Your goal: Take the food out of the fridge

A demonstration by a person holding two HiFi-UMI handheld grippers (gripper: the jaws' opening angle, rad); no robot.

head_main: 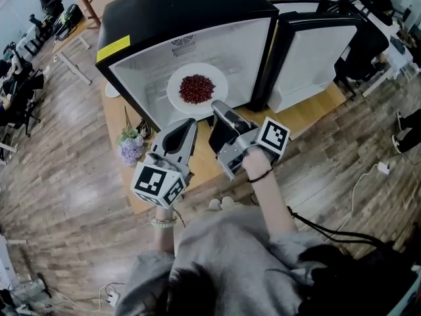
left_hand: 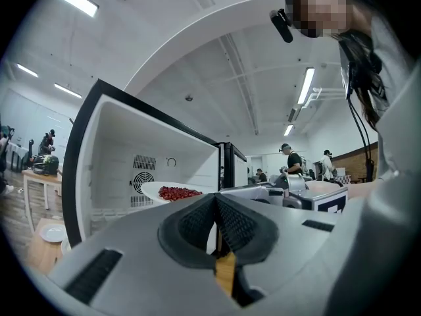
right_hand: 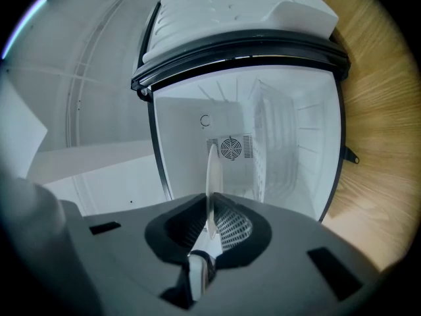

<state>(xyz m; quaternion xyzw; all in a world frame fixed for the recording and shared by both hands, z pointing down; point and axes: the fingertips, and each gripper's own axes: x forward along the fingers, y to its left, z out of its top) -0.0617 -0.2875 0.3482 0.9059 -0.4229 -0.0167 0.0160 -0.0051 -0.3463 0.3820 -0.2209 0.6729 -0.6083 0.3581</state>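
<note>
A black mini fridge (head_main: 184,18) stands open on a wooden table (head_main: 309,114), its door (head_main: 316,58) swung to the right. Inside sits a white plate (head_main: 176,101) holding red food (head_main: 197,88). My right gripper (head_main: 220,110) is shut on the plate's near rim. In the right gripper view the plate (right_hand: 211,176) runs edge-on between the pads of that gripper (right_hand: 210,226). My left gripper (head_main: 187,127) hovers just in front of the fridge opening, shut and empty. The left gripper view has that gripper (left_hand: 216,199) pointing at the plate (left_hand: 154,188) and the food (left_hand: 176,193).
Purple flowers (head_main: 130,150) lie on the table at the front left. A small white dish (head_main: 112,91) sits beside the fridge's left wall. A fan grille (right_hand: 231,148) marks the fridge's back wall. Desks and people fill the room behind.
</note>
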